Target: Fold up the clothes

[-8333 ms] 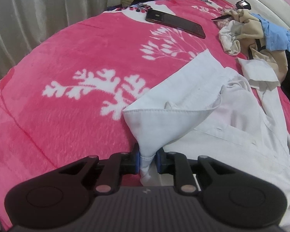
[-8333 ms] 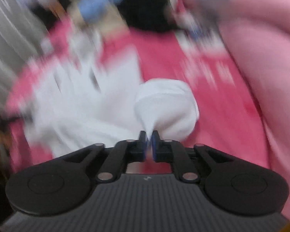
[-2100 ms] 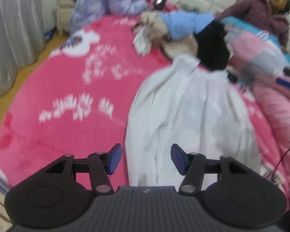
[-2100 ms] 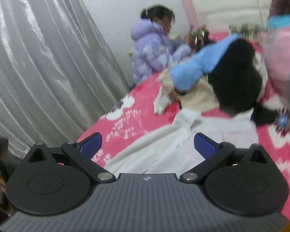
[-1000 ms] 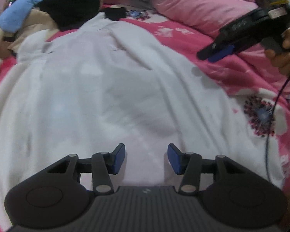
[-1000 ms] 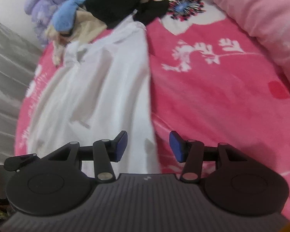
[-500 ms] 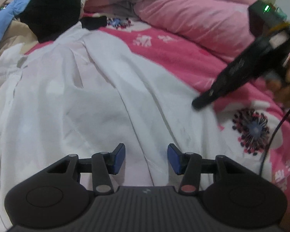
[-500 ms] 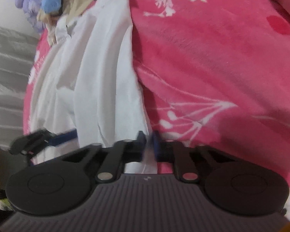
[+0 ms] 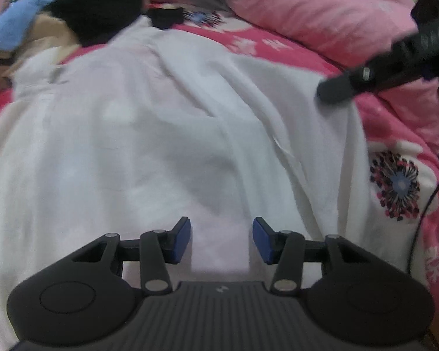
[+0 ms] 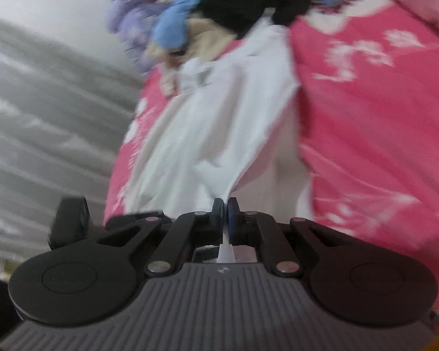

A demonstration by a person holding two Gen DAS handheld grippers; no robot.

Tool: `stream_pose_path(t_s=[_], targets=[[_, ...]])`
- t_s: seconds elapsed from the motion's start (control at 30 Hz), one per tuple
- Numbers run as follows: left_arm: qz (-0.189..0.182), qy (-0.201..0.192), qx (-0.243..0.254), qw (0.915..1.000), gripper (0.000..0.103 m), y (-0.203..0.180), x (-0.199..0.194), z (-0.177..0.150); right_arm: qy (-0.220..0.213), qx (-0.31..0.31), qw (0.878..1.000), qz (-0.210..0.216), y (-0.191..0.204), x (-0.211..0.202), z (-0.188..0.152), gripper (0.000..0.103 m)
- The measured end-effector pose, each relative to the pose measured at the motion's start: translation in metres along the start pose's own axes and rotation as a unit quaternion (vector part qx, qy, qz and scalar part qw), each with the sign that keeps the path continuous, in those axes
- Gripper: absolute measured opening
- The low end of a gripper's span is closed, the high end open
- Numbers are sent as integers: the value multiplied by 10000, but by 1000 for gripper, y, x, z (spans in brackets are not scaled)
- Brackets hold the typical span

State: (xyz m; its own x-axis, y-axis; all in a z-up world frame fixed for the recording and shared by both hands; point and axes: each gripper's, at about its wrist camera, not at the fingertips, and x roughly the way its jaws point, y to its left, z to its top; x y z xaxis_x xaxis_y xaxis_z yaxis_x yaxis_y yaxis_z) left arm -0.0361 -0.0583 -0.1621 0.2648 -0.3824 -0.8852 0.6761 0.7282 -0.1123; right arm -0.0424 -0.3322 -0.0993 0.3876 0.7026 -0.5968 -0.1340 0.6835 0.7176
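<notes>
A white shirt [image 9: 137, 134] lies spread lengthwise on the pink bed blanket [image 9: 406, 152]. My left gripper [image 9: 221, 238] is open and empty, low over the shirt's near end. My right gripper [image 10: 225, 216] is shut on the shirt's right edge [image 10: 248, 146] and lifts it off the blanket; white cloth shows between its pads. The right gripper also shows in the left wrist view [image 9: 365, 79] as a dark blurred shape at the shirt's right side.
A pile of black, blue and beige clothes [image 9: 58, 8] lies beyond the shirt's collar. A pink pillow [image 9: 322, 11] lies at the far right. A cable [image 9: 424, 210] hangs on the right. A child in a purple jacket [image 10: 131, 20] sits by the grey curtain [image 10: 44, 117].
My right gripper has shut on the shirt's right edge and raised it, tilting upward. My left gripper stays open over the shirt's near end.
</notes>
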Motion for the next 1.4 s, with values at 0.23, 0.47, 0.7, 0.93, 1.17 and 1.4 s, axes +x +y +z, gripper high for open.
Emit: stream_pose_path(t_s=[0.23, 0.47, 0.7, 0.93, 1.17, 1.4], targets=[[-44, 15, -630, 9980, 51, 41, -59, -4, 754, -957, 9919, 362, 41, 77, 16, 5], [-350, 255, -1144, 9925, 52, 42, -53, -9, 1432, -882, 9848, 437, 38, 129, 13, 28], [-570, 254, -1194, 9909, 52, 43, -38, -7, 706, -420, 9943, 677, 14, 65, 14, 61], [-571, 510, -1596, 9842, 50, 58, 1, 12, 1327, -931, 9865, 240, 9, 40, -48, 60], [-640, 754, -1875, 9773, 40, 59, 28, 22, 2209, -1526, 9633, -17, 23, 73, -85, 21], [-696, 769, -1703, 9799, 43, 48, 29, 23, 2420, -2303, 9416, 416, 61, 73, -109, 7]])
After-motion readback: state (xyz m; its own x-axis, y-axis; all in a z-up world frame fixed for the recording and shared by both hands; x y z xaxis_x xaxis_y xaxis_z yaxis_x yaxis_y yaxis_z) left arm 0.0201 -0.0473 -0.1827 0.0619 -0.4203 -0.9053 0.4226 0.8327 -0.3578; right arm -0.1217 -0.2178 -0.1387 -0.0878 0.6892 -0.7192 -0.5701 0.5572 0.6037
